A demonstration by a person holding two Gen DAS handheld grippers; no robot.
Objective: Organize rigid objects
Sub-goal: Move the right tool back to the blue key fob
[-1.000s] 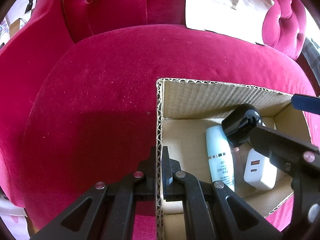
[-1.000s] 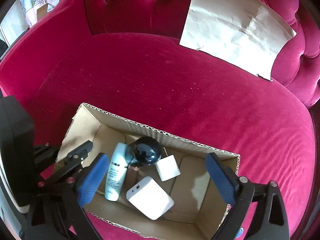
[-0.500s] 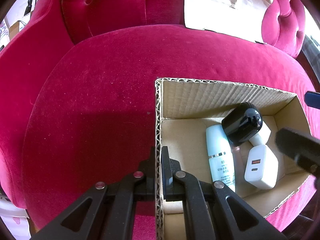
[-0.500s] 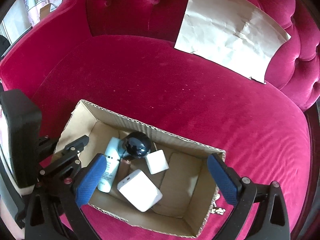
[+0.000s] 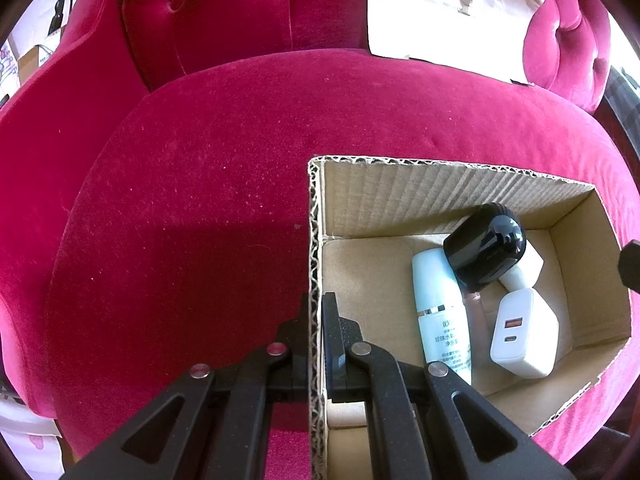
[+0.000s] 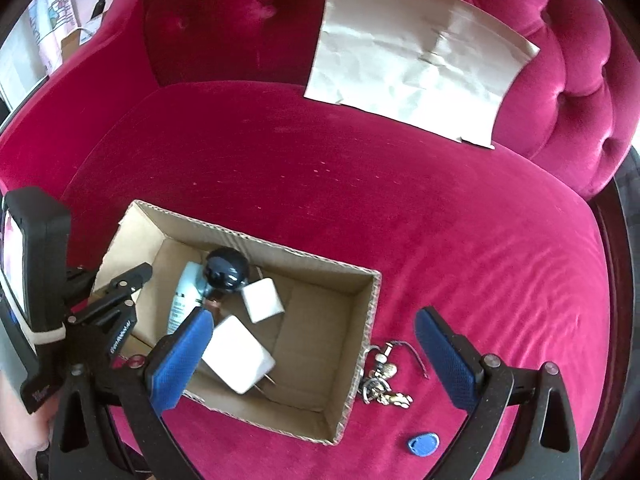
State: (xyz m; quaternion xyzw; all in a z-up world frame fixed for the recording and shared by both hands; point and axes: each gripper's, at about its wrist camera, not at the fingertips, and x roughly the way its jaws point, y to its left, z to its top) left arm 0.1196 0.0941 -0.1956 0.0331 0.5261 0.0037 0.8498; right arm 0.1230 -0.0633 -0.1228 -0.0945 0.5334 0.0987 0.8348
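An open cardboard box (image 5: 448, 184) (image 6: 360, 280) sits on the red velvet sofa seat. Inside lie a pale blue tube (image 5: 440, 312) (image 6: 182, 300), a black round-topped device (image 5: 484, 252) (image 6: 226, 270), a white USB charger (image 5: 520, 332) (image 6: 238, 354) and a small white cube (image 6: 262, 300). My left gripper (image 5: 316, 312) (image 6: 120, 284) is shut on the box's left wall. My right gripper (image 6: 312, 352) hangs open above the box's right half, nothing between its blue pads. A bunch of keys (image 6: 382, 380) and a blue fob (image 6: 424, 444) lie on the seat just right of the box.
A crumpled sheet of brown paper (image 6: 416, 60) (image 5: 448, 12) leans against the tufted backrest (image 6: 224, 20). The sofa seat (image 5: 200, 200) stretches bare to the left and behind the box. The seat's rounded front edge runs close to the box's near side.
My right gripper has risen and shifted right, bringing the keys and blue fob into its view. It has drawn out of the left wrist view. The left gripper and box have stayed put.
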